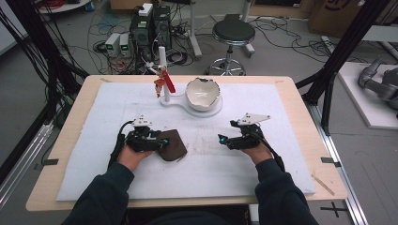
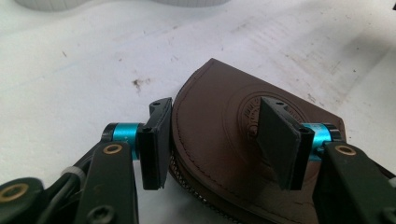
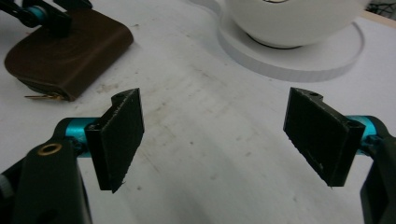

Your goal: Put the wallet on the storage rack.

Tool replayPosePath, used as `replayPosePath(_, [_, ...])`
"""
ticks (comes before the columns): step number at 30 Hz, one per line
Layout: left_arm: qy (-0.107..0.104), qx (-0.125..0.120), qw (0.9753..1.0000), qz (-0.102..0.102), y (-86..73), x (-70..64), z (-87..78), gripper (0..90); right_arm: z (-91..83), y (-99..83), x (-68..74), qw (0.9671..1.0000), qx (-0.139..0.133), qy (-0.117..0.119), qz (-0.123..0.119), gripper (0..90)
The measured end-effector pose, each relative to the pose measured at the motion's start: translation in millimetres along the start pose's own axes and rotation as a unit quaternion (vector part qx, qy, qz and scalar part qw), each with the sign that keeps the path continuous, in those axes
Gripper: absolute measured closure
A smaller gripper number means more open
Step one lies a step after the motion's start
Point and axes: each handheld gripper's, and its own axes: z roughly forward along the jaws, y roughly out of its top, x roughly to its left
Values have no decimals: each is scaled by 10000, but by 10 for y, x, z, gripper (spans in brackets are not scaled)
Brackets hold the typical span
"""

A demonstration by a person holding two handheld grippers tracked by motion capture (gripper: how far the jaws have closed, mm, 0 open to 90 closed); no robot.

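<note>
On the white mat covering the wooden bench [image 1: 70,140], a flat brown leather zip pouch [image 1: 172,144] lies left of centre. Over its edge sits the left claw [image 1: 159,142], released, one jaw off the pouch, one above it. Well apart, the right claw [image 1: 224,139] is released, above bare mat. Behind stands a white bowl [image 1: 202,93] on its base.

Honestly nothing readable here. The brown leather pouch [image 2: 224,140] has a round embossed stamp [image 2: 254,114] on its flap, but the lettering in it is too faint and partly hidden to make out.
</note>
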Motion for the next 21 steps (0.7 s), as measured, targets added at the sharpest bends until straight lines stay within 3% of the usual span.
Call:
replayPosePath(4, [10, -43, 9998, 197, 6, -27, -2, 473, 115, 27, 82, 9998, 39, 209, 15, 205])
replayPosePath(10, [38, -265, 9969, 742, 17, -81, -51, 517, 341, 87, 277, 9977, 207, 643, -51, 205])
replayPosePath(14, [37, -322, 9959, 845, 18, -98, -61, 518, 557, 146, 465, 9941, 323, 1030, -104, 205])
replayPosePath(15, [37, -322, 9959, 845, 18, -98, -61, 518, 557, 146, 465, 9941, 323, 1030, -104, 205])
replayPosePath(18, [16, -334, 9961, 811, 16, -89, -59, 518, 764, 196, 629, 9883, 447, 1461, -8, 238])
replayPosePath(21, [-15, -314, 9961, 819, 16, -75, -62, 518, 893, 204, 744, 9842, 582, 1668, -78, 281])
